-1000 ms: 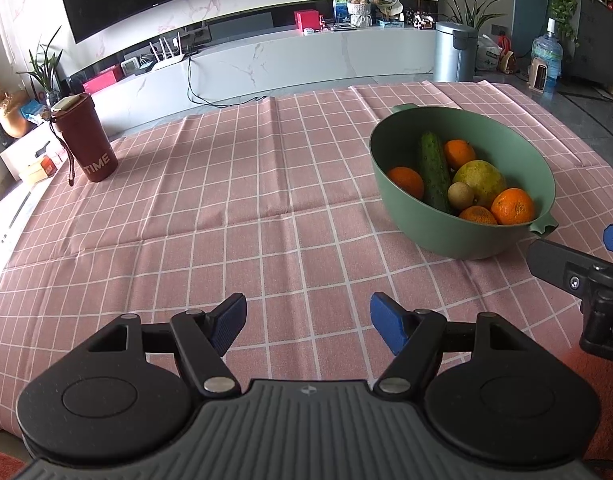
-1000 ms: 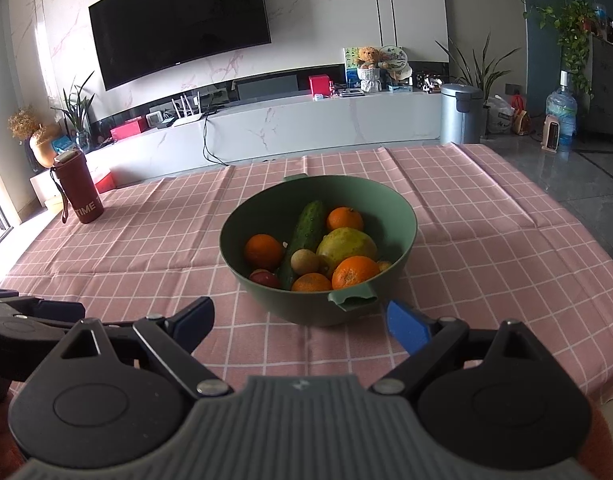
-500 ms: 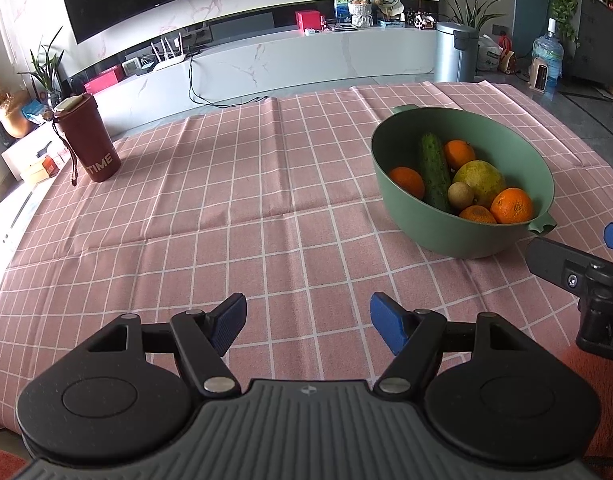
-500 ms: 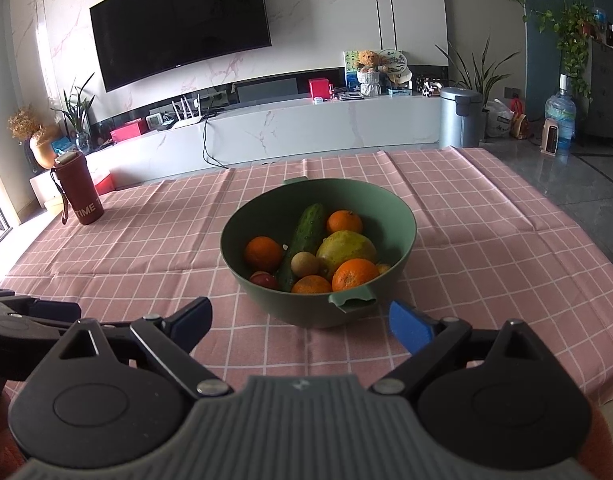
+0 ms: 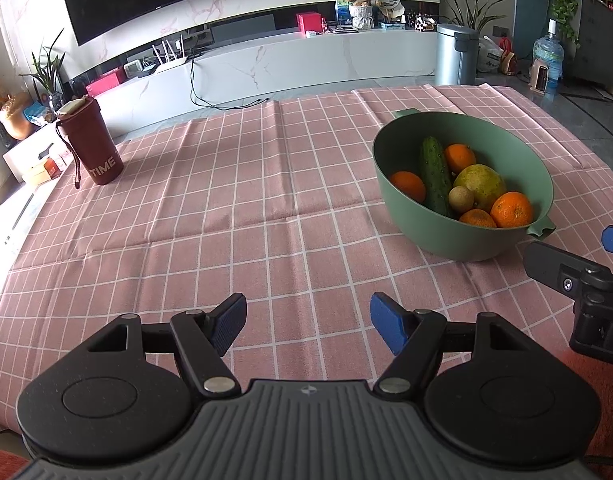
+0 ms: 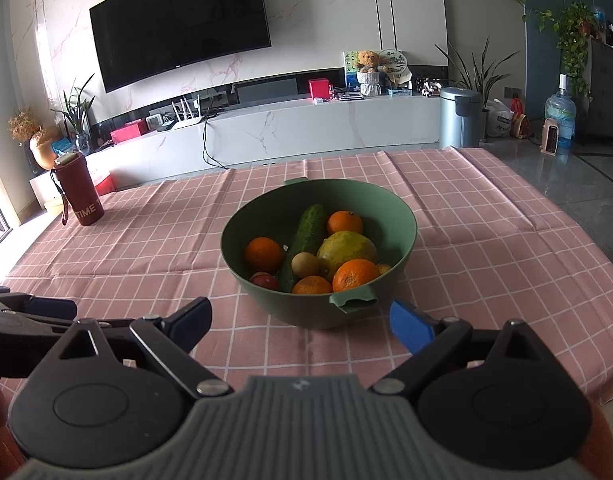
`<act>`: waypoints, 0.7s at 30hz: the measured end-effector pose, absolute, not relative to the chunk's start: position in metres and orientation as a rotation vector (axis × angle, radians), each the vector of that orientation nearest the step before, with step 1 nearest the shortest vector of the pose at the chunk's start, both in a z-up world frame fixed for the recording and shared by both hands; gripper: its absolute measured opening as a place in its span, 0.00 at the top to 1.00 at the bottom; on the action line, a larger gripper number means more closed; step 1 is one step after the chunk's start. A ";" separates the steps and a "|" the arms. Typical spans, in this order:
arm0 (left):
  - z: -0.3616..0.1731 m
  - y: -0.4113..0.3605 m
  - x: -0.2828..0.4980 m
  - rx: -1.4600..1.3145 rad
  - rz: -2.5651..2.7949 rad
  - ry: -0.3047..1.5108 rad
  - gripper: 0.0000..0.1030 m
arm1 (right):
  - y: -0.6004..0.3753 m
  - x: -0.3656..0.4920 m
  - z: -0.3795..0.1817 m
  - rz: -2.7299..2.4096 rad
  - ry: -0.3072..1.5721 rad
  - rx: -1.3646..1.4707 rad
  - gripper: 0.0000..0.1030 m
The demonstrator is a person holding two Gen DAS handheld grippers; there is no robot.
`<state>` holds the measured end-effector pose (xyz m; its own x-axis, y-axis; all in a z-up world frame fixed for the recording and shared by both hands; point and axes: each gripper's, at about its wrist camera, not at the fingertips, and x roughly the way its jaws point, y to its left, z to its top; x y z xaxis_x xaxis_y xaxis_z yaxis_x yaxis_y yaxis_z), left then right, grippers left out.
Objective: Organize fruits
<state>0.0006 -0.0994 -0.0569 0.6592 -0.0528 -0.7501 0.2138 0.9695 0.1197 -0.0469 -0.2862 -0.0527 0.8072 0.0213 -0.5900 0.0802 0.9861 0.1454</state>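
Observation:
A green bowl (image 6: 402,236) (image 5: 398,196) stands on the pink checked tablecloth (image 5: 226,220). It holds several oranges (image 6: 355,274), a cucumber (image 6: 306,236), a yellow-green fruit (image 6: 348,247), a small brown fruit (image 6: 304,264) and a red fruit (image 6: 265,281). My right gripper (image 6: 302,322) hovers open just before the bowl's near handle, nothing between its blue pads. My left gripper (image 5: 306,322) is open over bare cloth, to the left of the bowl. The right gripper's fingers (image 5: 566,272) show at the right edge of the left wrist view.
A dark red tumbler (image 5: 92,144) marked TIME stands at the table's far left corner. Behind the table are a white TV bench (image 6: 306,128), a grey bin (image 6: 462,116) and a water bottle (image 6: 560,120) on the floor.

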 end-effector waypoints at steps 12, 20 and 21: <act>-0.056 -0.098 0.000 0.201 -0.152 0.837 0.19 | -0.286 -0.047 -0.053 -0.031 0.631 0.167 0.10; -0.055 -0.098 0.000 0.201 -0.152 0.837 0.19 | -0.286 -0.047 -0.053 -0.031 0.631 0.167 0.10; -0.055 -0.098 0.000 0.201 -0.151 0.837 0.19 | -0.286 -0.047 -0.053 -0.031 0.631 0.166 0.10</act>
<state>0.0004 -0.0983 -0.0552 0.6605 -0.0540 -0.7489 0.2118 0.9703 0.1169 -0.0469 -0.2862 -0.0529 0.8075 0.0217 -0.5895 0.0796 0.9862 0.1453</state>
